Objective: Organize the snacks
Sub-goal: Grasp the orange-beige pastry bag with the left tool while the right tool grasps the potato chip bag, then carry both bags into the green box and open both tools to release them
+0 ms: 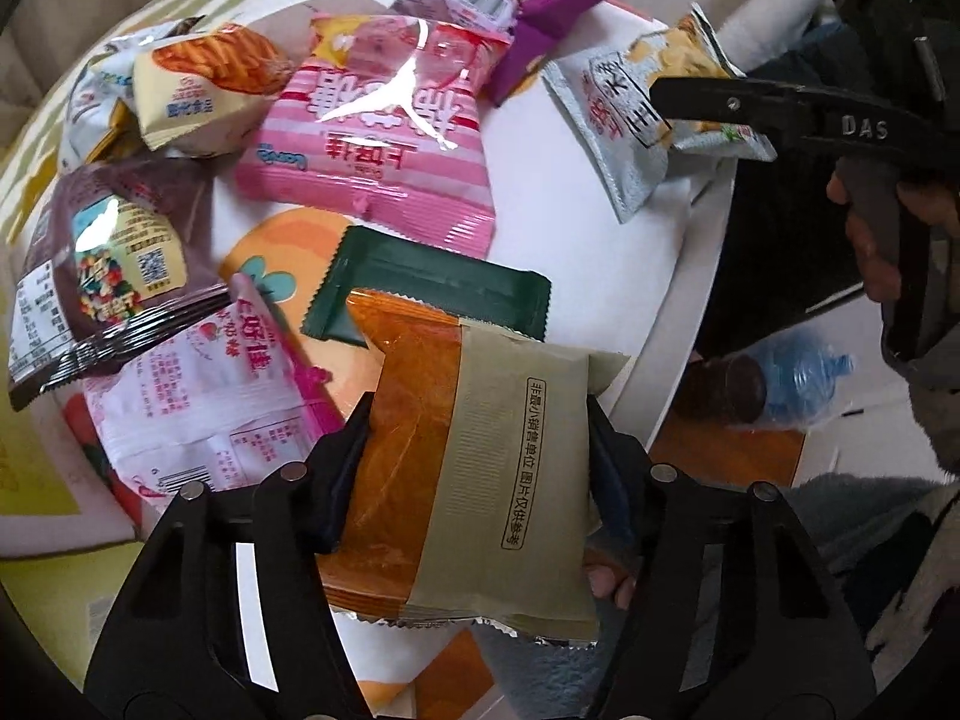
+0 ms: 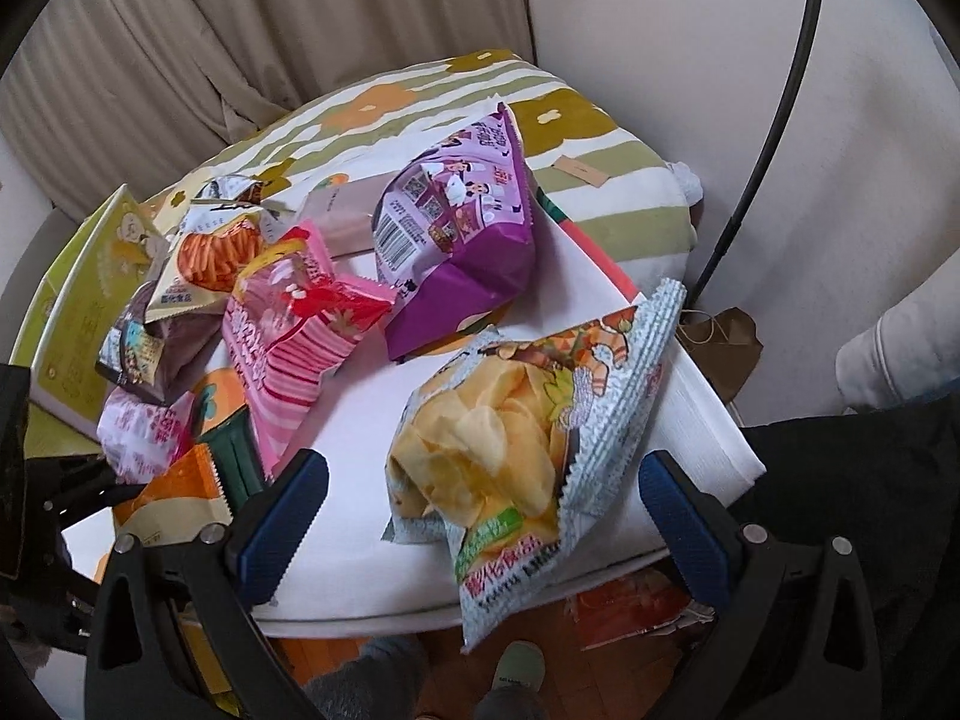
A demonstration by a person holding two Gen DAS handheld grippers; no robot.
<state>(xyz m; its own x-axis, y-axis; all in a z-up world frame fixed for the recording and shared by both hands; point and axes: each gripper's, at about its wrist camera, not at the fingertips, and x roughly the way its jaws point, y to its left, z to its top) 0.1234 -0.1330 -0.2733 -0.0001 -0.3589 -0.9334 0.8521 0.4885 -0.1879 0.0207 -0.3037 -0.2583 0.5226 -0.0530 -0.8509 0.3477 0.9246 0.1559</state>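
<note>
Left tongs (image 1: pixel 480 450) clamped on orange-olive packet (image 1: pixel 480 468) at desk (image 1: pixel 600 252) edge | right tongs (image 2: pixel 483 510) wide, straddling chip bag (image 2: pixel 510 444) overhanging the edge | risk: slick film slipping; bag tipping off if nudged.

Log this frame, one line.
left gripper: shut on orange-tan packet | right gripper: open around chip bag | table

Left gripper (image 1: pixel 477 420) clamping orange-and-tan snack packet (image 1: pixel 480 468) at counter (image 1: pixel 600 252) edge; right gripper (image 1: pixel 660 97) reaching over silver chip bag (image 1: pixel 624 138); pink bag (image 1: pixel 384 138) lying behind.
</note>
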